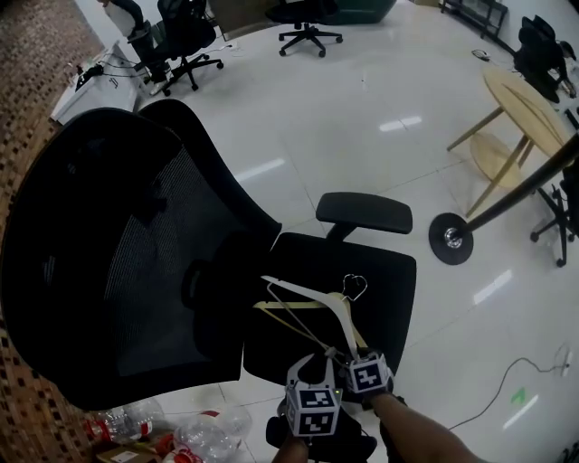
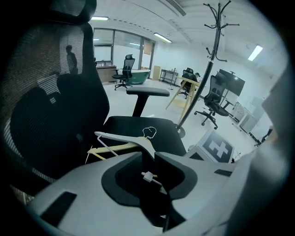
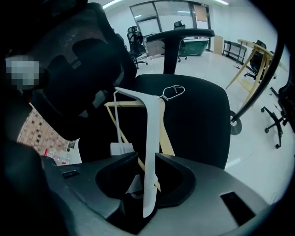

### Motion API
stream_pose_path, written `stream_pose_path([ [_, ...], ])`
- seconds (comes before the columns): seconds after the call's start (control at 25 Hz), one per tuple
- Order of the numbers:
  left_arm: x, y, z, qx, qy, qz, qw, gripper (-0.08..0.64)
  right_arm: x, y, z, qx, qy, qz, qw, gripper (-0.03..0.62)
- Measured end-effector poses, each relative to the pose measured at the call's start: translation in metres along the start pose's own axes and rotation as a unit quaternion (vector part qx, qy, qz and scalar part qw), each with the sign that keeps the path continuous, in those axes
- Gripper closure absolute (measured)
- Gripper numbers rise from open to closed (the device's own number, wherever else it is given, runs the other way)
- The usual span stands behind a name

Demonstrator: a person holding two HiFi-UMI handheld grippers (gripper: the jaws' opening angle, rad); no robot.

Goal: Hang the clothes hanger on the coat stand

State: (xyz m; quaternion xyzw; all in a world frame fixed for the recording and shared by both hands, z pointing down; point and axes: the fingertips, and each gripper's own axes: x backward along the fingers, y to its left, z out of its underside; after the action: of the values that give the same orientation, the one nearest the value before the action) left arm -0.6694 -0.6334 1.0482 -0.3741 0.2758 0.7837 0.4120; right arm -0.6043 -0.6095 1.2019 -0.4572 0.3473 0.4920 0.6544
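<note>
A white clothes hanger (image 1: 303,296) with a wire hook lies across a wooden hanger (image 1: 291,307) on the black seat of an office chair (image 1: 348,298). My right gripper (image 1: 351,360) is shut on the lower end of the white hanger's (image 3: 151,138) arm, which runs straight up between its jaws. My left gripper (image 1: 306,369) sits just left of it, jaws together with only a thin slit. The white hanger (image 2: 133,140) passes behind its tips. The black coat stand (image 2: 205,78) rises beyond the chair, with its round base (image 1: 450,237) on the floor at the right.
The chair's tall mesh back (image 1: 118,253) fills the left, and an armrest (image 1: 365,212) juts over the seat. A wooden table (image 1: 525,113) stands behind the coat stand. Plastic bottles and litter (image 1: 163,429) lie on the floor at the lower left. Other office chairs (image 1: 308,27) stand far off.
</note>
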Motion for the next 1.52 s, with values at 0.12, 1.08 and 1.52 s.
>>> stream_pose_path([
  [0.12,-0.008,0.005,0.005,0.004,0.007,-0.001,1.0000,0.457,-0.012,-0.007,-0.002,0.009,0.011,0.012,1.000,0.473],
  [1.08,-0.026,0.021,0.015,0.020,0.017,-0.001,0.9997,0.459,-0.058,0.002,-0.019,-0.023,0.013,0.004,1.000,0.480],
  [1.52,-0.041,0.035,0.017,0.032,0.011,-0.012,0.9994,0.457,-0.088,-0.007,-0.031,-0.015,0.002,0.035,0.999,0.512],
])
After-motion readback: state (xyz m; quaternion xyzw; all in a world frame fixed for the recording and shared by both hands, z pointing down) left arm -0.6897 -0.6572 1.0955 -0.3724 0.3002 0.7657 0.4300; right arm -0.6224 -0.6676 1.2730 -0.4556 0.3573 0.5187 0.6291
